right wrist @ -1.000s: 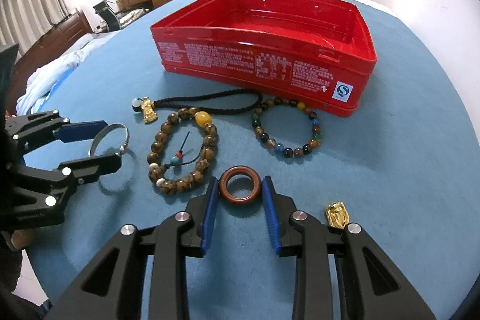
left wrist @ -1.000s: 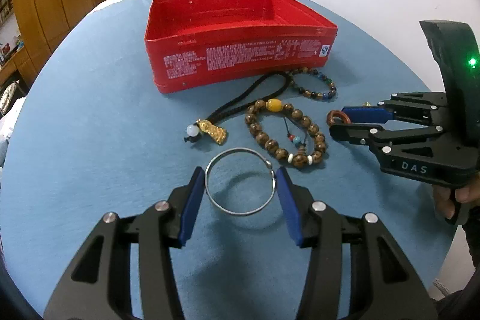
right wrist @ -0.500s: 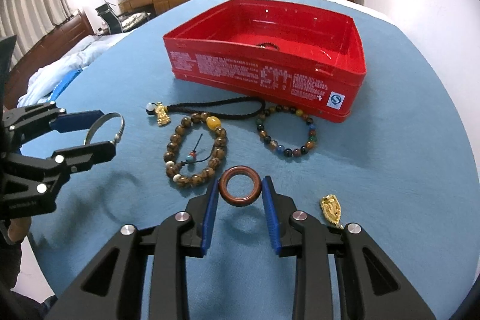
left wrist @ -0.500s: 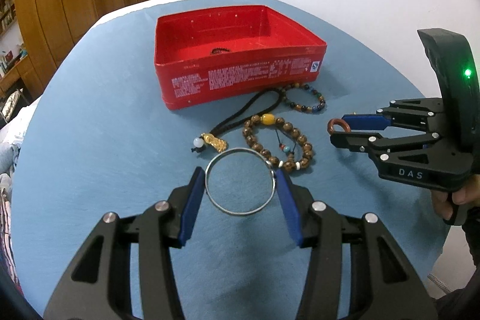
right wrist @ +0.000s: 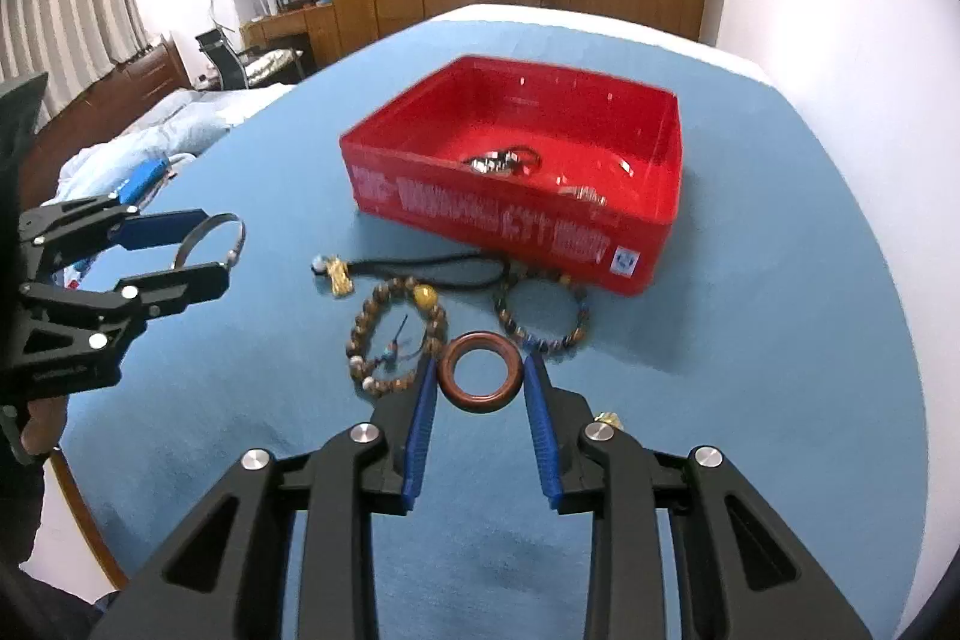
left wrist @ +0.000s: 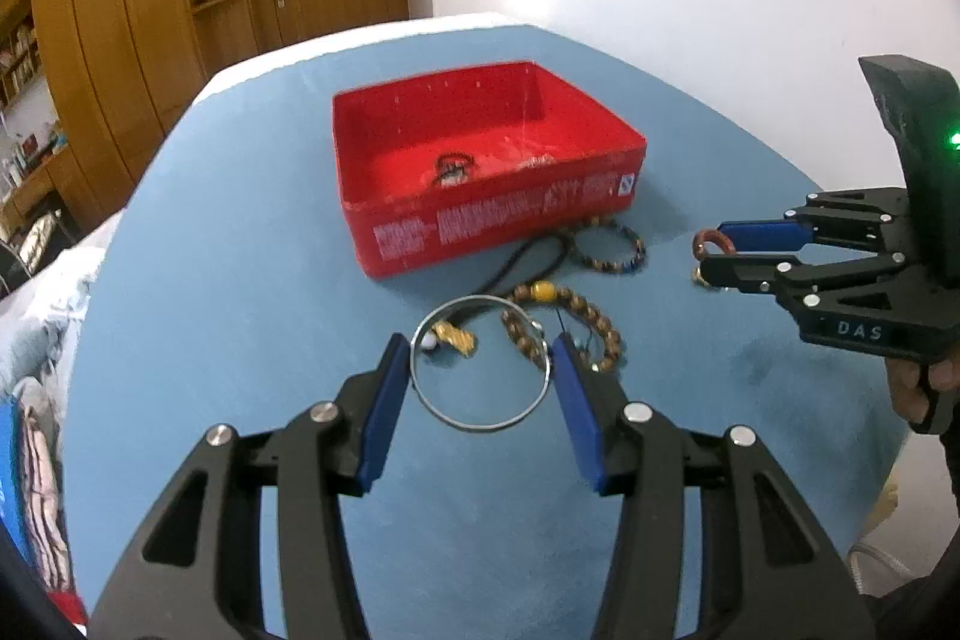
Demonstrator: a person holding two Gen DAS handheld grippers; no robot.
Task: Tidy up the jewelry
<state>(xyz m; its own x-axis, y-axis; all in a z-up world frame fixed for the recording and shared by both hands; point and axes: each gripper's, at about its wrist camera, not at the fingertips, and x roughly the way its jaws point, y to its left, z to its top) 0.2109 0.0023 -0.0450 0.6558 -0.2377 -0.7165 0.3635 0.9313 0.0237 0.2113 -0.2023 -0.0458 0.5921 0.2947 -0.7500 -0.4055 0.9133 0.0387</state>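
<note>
Left wrist view. Left tongs (left wrist: 480, 376) clamped across a thin silver bangle (left wrist: 480, 415), one blue pad on each side of the hoop. Against the frames of a second ago the bangle no longer lies on the blue counter (left wrist: 240, 340): it hangs above it, and the red box (left wrist: 498, 220) sits lower and smaller in view with its floor now exposed. Read: both pieces have been lifted clear and the carry toward the box has begun. Right tongs (left wrist: 711, 256) at the right edge, closed on a reddish-brown ring (left wrist: 708, 241), also off the cloth; a hand (left wrist: 924, 382) grips the handle.

Box contents, this view: a small dark beaded piece (left wrist: 453, 166) near the front wall, something pale beside it, too blurred to name. So the box is partly filled.

Right wrist view. Right tongs (right wrist: 480, 379) pinch the brown ring (right wrist: 480, 370) by its outer rim, raised above the counter. Left tongs (right wrist: 204, 244) at left hold the silver bangle (right wrist: 213, 238) upright in the air.

Inside the red box (right wrist: 516, 214): a shiny metallic piece (right wrist: 501, 160) with a dark loop, and a small bright item near the right wall.

Remaining on the counter, just before the box: black cord with gold charm (right wrist: 339, 277), wooden bead bracelet (right wrist: 399, 337), multicolour bead bracelet (right wrist: 543, 310). A small gold item (right wrist: 606, 418) peeks out beside the right finger.
</note>
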